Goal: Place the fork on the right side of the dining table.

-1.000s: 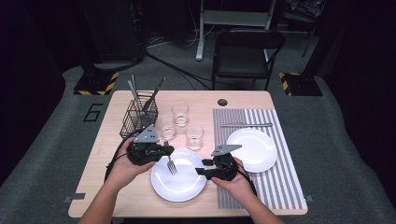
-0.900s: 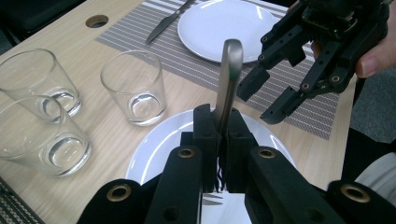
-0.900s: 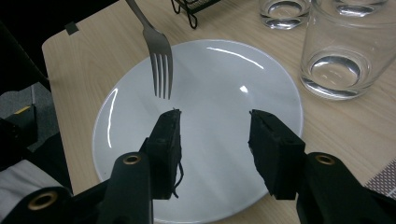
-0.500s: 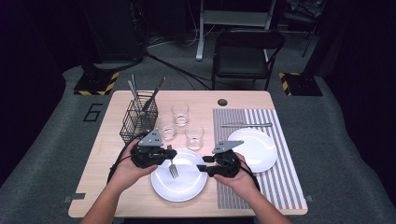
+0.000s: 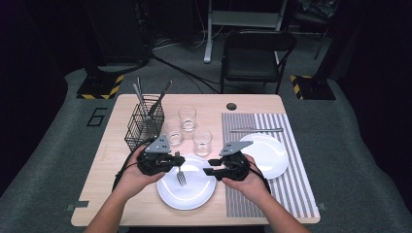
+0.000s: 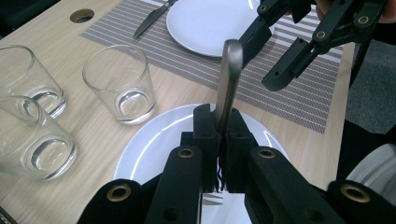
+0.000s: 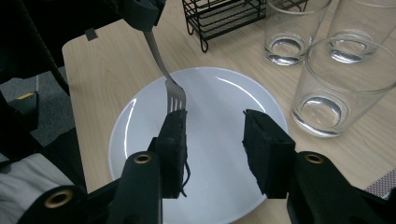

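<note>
Left tool point(image 5: 171, 164) clamps fork point(image 5: 180, 172) above near plate point(image 5: 187, 193); right tool point(image 5: 212, 171) empty, jaws just narrowing beside fork: handover likely.

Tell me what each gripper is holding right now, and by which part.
The left gripper clamps a silver metal fork partway along its handle, tines down over the round white plate. The right gripper, its jaws just closing, holds nothing.

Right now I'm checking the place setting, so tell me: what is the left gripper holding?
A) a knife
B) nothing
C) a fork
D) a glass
C: the left gripper is shut on the fork, whose prongs hang over the near plate.
</note>
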Demonstrator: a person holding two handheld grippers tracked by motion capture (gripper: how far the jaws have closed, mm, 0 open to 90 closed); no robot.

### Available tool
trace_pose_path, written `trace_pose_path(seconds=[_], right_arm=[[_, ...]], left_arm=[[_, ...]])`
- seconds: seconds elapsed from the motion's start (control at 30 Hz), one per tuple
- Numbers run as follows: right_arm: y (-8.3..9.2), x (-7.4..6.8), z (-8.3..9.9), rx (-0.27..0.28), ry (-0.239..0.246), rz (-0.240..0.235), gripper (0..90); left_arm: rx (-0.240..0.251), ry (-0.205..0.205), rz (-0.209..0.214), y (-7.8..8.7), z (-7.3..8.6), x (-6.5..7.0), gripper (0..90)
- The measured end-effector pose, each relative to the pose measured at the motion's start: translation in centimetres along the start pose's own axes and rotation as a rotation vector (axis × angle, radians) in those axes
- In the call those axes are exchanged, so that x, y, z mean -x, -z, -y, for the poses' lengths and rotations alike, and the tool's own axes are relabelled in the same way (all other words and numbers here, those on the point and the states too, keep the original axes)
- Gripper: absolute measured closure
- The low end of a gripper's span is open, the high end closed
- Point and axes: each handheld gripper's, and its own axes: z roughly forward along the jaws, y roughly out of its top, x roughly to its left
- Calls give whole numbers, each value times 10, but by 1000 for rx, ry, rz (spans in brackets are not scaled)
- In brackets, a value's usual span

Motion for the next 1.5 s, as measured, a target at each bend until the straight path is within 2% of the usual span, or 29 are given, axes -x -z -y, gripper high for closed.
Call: trace_pose_path(seconds=[0.23,0.53,0.73,1.5], right_arm=[[2,-3,-9,-6,21,-12,630],[5,-5,-22,-1,71,-54,654],[7,-5,-29,2,63,-82,665],[8,-17,-55,26,118,-127,671]], left_arm=[[2,-2,1,-1,0,1,865],[2,-4,9,-4,0,1,865],[-7,-7,13,-5,1,1,865],[-13,-37,46,-13,-1,5,865]])
